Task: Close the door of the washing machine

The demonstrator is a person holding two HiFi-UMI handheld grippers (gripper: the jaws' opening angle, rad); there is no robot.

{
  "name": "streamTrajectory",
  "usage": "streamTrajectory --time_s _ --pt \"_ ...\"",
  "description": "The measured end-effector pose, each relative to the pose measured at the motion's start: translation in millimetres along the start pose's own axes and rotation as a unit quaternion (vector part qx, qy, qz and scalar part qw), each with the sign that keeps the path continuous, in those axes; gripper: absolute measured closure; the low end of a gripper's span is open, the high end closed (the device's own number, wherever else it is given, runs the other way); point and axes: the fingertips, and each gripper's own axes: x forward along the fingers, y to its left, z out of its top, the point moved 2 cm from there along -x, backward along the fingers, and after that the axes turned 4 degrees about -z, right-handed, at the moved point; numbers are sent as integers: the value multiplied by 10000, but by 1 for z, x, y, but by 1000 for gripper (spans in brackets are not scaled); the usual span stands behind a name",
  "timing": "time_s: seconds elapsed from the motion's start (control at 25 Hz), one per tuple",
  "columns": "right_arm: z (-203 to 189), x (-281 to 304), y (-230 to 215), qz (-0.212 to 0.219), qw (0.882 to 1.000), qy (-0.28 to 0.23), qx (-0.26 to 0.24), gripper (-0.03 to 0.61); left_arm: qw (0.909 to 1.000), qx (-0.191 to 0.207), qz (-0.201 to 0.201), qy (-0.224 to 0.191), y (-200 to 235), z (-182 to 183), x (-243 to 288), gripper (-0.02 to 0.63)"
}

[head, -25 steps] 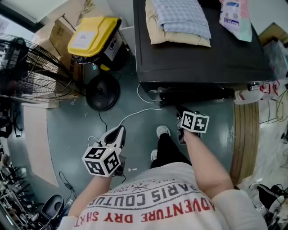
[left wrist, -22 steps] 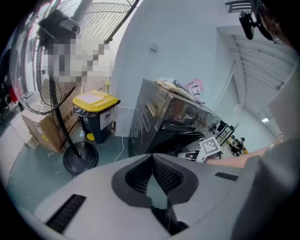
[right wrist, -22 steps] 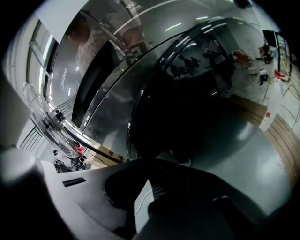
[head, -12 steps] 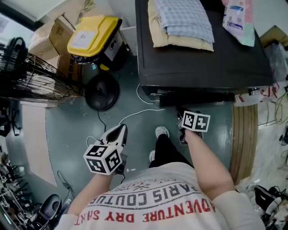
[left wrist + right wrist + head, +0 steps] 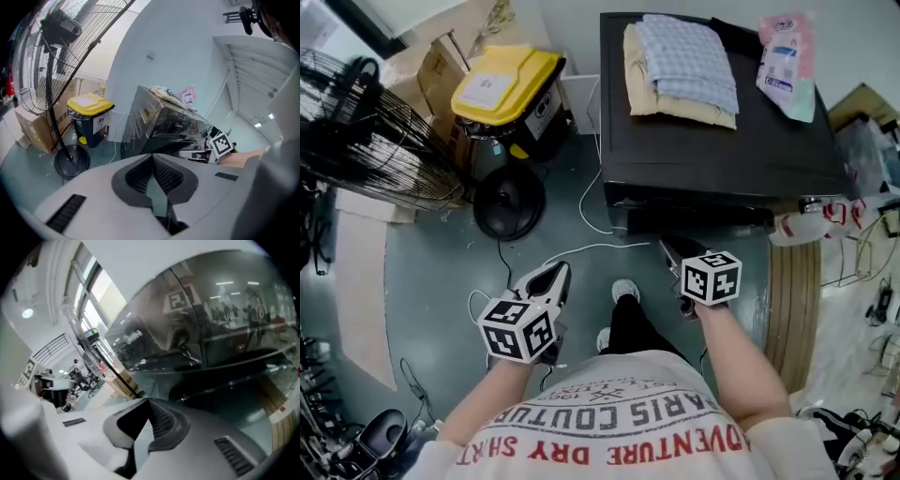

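Glossy black box-shaped washing machine (image 5: 712,155) stands just ahead of the feet. Its mirror-smooth dark front (image 5: 225,319) fills the right gripper view; we cannot tell whether the door is latched.

Right gripper (image 5: 675,253), pale grey plastic with ribbed black pads: jaws pressed tip to tip, nothing between them, close before the machine's front.

Left gripper (image 5: 546,281), same build: jaws also meet at the tips, empty, above the grey-green floor (image 5: 441,281) and well apart from the machine.

On the machine's top we see a folded blue checked cloth (image 5: 686,56) on a cream one (image 5: 649,94). Beside the machine are a yellow-lidded black bin (image 5: 502,80) and a wire-caged fan (image 5: 366,141).
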Motion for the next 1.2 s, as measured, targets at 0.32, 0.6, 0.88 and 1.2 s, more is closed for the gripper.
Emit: streamTrajectory --time_s 0.32,0.6,0.88,1.2 --pt "47 -100 88 1313 9864 -924 -341 558 9979 321 -480 -288 -36 -2 -35 584" --pt "67 -186 171 1964 9618 -1609 -1026 558 9894 838 -1012 -618 -89 22 -86 584" --pt "82 -232 195 1769 9510 -1979 -1585 558 9758 1444 -1234 -1080 -126 55 -130 584" --pt "96 -266 228 1696 9382 -2376 -1858 558 9627 1629 -1374 -1670 -145 82 -176 584"
